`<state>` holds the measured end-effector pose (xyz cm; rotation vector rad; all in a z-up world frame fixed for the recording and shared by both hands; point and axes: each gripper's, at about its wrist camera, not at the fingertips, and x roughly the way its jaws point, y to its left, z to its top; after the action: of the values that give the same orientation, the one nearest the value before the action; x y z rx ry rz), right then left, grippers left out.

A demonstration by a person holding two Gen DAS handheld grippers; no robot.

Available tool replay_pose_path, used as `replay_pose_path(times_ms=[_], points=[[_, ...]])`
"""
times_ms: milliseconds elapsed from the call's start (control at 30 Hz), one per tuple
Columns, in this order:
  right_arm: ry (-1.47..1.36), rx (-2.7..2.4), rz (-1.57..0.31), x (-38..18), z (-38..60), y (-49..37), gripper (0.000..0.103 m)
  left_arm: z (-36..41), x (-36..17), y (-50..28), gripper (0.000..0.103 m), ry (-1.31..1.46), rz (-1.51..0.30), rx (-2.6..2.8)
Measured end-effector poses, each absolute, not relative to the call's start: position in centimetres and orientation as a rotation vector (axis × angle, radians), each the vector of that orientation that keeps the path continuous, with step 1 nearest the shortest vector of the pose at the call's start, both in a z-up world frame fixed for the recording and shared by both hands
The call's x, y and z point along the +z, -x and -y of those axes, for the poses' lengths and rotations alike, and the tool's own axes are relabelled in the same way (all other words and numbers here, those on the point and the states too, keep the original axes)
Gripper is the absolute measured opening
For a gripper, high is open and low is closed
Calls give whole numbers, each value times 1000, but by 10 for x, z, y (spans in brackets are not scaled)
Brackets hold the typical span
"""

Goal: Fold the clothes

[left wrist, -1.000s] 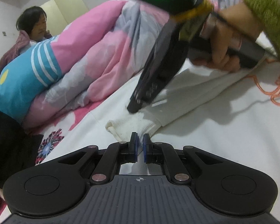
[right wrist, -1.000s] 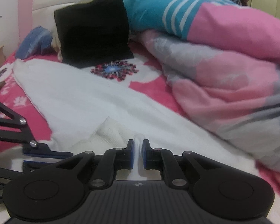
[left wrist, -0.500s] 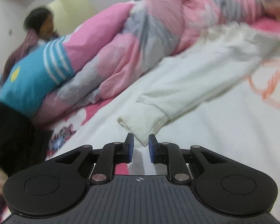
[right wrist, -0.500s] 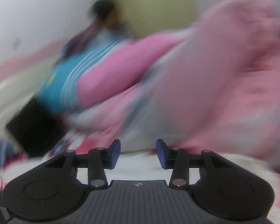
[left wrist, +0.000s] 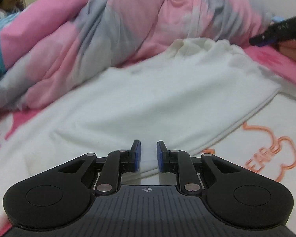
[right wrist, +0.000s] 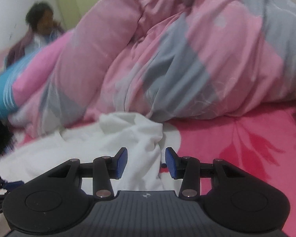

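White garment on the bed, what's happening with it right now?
A person is folding a white garment on a pink bed sheet, with a tool in each hand. The left tool is open over the edge of a folded-over flap. The right tool is open around bunched fabric at the other end. Neither is clamped on it. A pink and grey duvet is heaped just behind.

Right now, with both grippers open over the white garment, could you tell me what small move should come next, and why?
Probably close the right gripper on the bunched white fleece garment: its blue pads stand apart with the cloth's edge between them. The left gripper likewise straddles a folded edge, open.
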<state>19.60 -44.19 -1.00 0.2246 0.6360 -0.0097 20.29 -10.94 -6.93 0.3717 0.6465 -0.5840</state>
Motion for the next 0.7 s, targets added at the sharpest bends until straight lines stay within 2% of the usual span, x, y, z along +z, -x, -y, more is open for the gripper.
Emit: replay_pose_path(times_ms=[100,500,700], points=[[-104,29,-635,-16,425,-208,41,106,-74,-194,18,-368,-602,-571],[18,-14,-681,-51,414,-293,39,96,-77,-191,18,-317,-570,-580],[-209,-80,-623,-25,450,-277,41,93,-77,-193,18,-289,-578,-589]])
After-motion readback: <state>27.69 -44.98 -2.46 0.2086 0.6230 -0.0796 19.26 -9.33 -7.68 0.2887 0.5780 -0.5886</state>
